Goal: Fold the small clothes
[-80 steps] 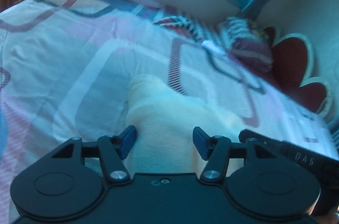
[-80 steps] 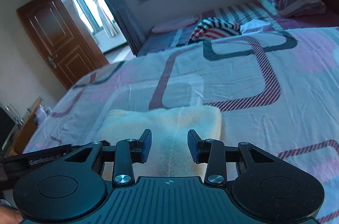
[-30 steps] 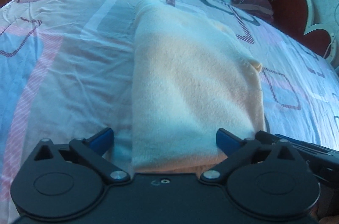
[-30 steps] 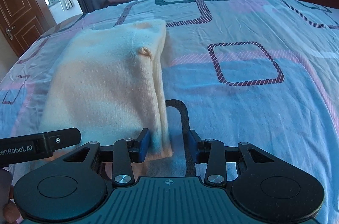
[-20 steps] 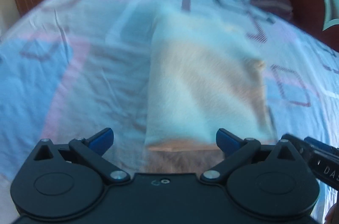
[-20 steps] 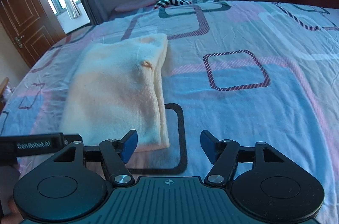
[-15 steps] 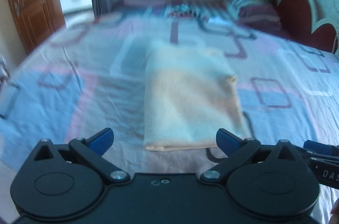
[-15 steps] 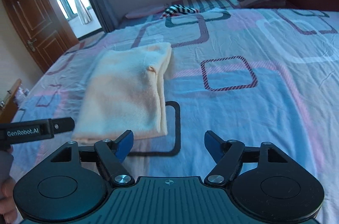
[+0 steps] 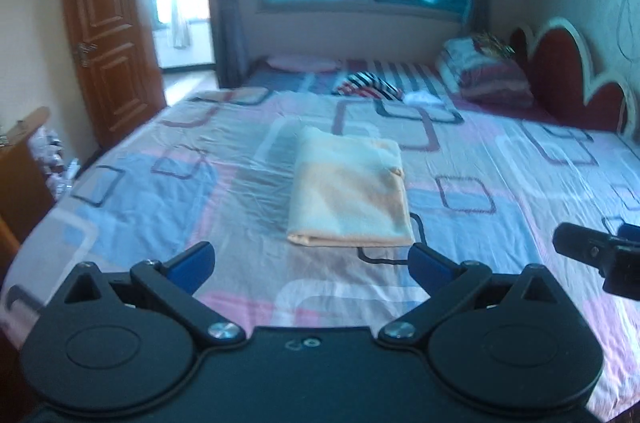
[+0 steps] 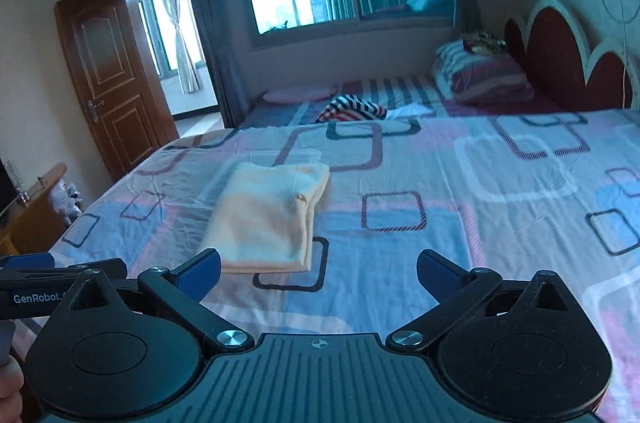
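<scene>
- Lying folded flat mid-bed: pale yellow knit garment (image 9: 350,195), resting on the pink-and-blue patterned bedsheet (image 9: 500,243), w/ nothing touching it.
- Hovering apart from it: left gripper (image 9: 312,259) w/ jaws spread, empty; right gripper (image 10: 318,269) jaws just been opening, nothing btwn.
- Looking soft, light, floppy imo; pinching stacked layers at near-edge corners is prob safest, else it's unfolding.

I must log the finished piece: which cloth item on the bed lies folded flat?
The cream garment in the middle of the bedspread, a neat rectangle. The striped garment far behind lies crumpled.
</scene>
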`<state>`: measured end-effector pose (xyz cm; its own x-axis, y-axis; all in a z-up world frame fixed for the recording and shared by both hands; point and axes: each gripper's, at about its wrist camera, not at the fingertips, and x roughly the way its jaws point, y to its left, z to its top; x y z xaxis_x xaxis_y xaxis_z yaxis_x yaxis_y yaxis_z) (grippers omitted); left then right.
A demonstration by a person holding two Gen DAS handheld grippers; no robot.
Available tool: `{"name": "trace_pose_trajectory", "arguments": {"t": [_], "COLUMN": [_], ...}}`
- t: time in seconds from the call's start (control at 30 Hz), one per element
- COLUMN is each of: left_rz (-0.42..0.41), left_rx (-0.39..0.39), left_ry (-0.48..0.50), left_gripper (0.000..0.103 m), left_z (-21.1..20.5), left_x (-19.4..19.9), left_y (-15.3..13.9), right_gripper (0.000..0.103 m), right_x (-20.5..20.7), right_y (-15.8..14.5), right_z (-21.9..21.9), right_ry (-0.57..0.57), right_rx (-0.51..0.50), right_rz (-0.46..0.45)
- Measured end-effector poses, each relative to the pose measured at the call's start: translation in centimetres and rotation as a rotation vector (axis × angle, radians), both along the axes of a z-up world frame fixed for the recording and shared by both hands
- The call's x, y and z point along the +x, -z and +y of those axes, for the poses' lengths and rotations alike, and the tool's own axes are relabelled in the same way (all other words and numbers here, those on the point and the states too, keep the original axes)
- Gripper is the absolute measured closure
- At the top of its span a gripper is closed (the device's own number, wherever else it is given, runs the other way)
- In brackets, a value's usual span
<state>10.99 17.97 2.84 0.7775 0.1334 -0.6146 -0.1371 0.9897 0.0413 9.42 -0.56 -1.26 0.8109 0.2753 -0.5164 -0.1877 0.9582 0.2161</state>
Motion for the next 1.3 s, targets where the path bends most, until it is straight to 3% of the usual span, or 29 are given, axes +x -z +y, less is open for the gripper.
{"name": "trace_pose_trajectory", "arguments": {"t": [0.23,0.47,1.3], "left_rz": [-0.014,-0.005,-0.006], "left_rx": [0.031,0.010,-0.009], "left_ry": [-0.006,0.000,-0.040], "left_gripper": [0.001,0.001,0.001], "left_z": [-0.6,-0.6,0.0], "left_x": [-3.7,-5.0,-6.0], "left_y": [-1.2,-1.4,-1.9], "right_gripper": [0.000,0.000,0.000], "right_x": [-4.2,-6.5,-7.4], "right_y": [-1.7,-2.5,-2.2], "right_z": [0.2,-0.3,0.3], "right_ry": [0.013,0.043,0.018], "right_rx": [-0.019,-0.039,-0.074], "right_rz": [-0.045,-0.085,-0.087]}}
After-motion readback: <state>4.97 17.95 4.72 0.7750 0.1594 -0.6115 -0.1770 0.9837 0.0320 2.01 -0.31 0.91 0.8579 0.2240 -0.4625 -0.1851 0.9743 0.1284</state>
